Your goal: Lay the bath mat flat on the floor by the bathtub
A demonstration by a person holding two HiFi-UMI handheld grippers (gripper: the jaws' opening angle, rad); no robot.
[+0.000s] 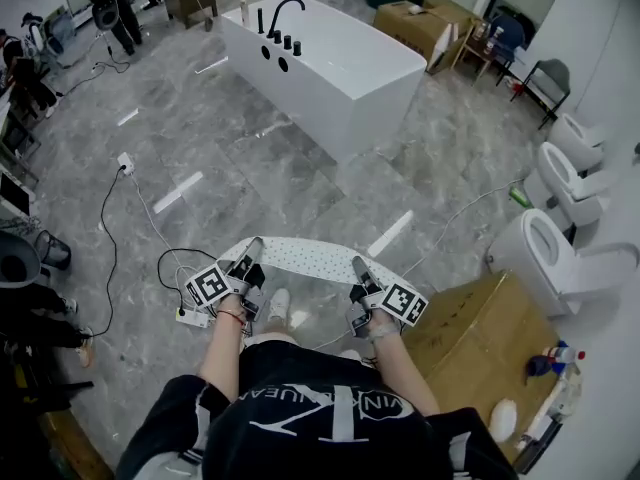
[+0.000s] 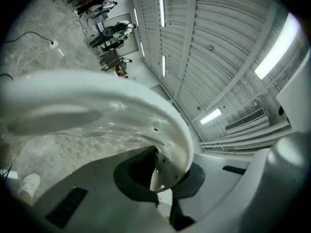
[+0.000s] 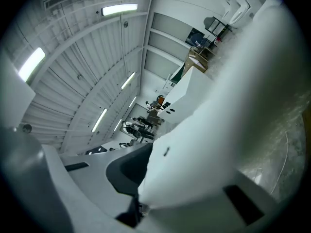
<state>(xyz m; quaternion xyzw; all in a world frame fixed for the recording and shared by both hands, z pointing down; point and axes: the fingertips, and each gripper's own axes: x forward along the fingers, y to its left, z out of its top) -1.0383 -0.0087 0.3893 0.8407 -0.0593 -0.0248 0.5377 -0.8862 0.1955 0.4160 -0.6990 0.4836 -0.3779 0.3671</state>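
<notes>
Head view, count: one bath mat (image 1: 310, 258), two grippers, one bathtub (image 1: 330, 68), three toilets (image 1: 565, 183) down the right side.
Head view, mat axis: long side runs left to right across the picture. It's held up off the grey floor (image 1: 230, 158) right in front of the person, with a slight bow.
Head view, mat vs grippers: left gripper (image 1: 252, 248) has the left end, right gripper (image 1: 358, 266) has the right end, and the mat is strung between them.
Head view, mat vs tub: well apart, with bare floor between.
Left gripper view, jaws: the left gripper (image 2: 163, 174) is clamped tight on the mat (image 2: 97, 101) edge, and the sheet curls up and away to the left.
Right gripper view, jaws: the right gripper (image 3: 143, 198) is pinched on the mat (image 3: 233, 106) too. The sheet fans out to the upper right, pretty blurry.
</notes>
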